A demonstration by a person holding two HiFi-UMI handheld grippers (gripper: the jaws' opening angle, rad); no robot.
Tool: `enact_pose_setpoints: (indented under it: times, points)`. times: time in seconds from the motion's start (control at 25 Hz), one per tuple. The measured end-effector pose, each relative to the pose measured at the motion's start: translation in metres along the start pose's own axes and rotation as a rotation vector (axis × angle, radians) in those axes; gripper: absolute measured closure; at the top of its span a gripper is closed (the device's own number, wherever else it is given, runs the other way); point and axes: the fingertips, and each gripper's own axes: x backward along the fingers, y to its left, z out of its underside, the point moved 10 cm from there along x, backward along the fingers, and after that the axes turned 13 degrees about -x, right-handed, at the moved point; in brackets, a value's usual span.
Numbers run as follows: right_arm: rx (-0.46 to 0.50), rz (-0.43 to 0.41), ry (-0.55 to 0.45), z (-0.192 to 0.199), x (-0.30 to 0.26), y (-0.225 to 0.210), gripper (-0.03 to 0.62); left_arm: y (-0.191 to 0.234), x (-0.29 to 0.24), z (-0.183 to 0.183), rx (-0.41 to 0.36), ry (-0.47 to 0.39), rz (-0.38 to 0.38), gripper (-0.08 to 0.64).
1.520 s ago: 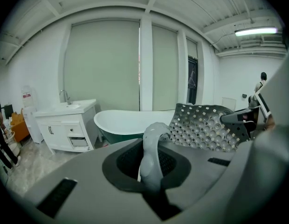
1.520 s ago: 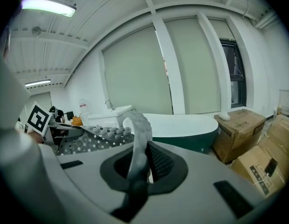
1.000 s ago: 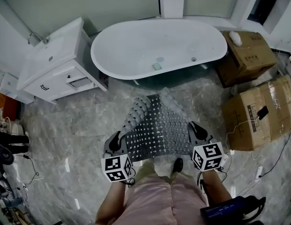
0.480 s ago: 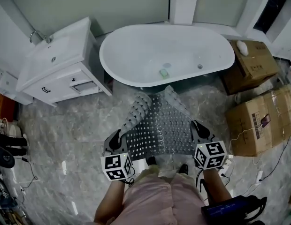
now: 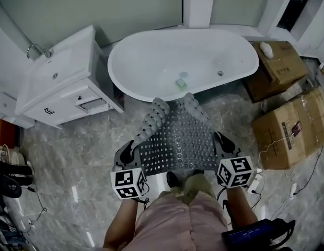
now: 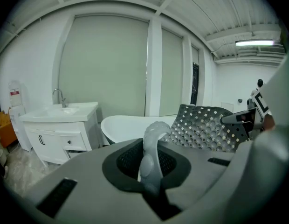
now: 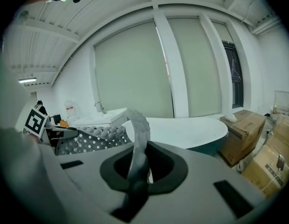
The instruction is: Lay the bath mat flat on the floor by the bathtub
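**Mat pinched at both near corners**

We hold the bath mat [image 5: 177,140] stretched in the air, with the bathtub [image 5: 183,61] at 12 o'clock of it. Our left gripper [image 5: 127,155] is pressed together on its 8 o'clock corner, and our right gripper [image 5: 222,143] on its 4 o'clock corner. Since a second ago the mat has drawn nearer the tub's rim. It is grey, rubbery, perforated and knobbly, and its far corners curl.

Left gripper [image 5: 128,153]: held low, out front — jaws pinched on the bath mat [image 5: 177,140] corner.
Right gripper [image 5: 224,144]: level alongside, jaws clamped on the other corner.
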Motion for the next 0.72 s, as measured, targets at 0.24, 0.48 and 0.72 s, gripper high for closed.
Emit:
enact_pose_setpoints:
  times: [0.24,0.48,0.72]
  points:
    - [-0.011,-0.005,0.004,-0.005,-0.007,-0.014,0.566,-0.003,-0.009,-0.004,0.004,0.021,-0.014,0.522]
    - [-0.02,-0.054,0.016,-0.029,-0.02,-0.044,0.566,-0.019,-0.028,-0.028,0.004,0.038,-0.059,0.522]
    - [-0.021,-0.106,0.011,-0.045,-0.037,-0.063,0.566,-0.028,-0.042,-0.04,0.025,0.04,-0.115,0.522]
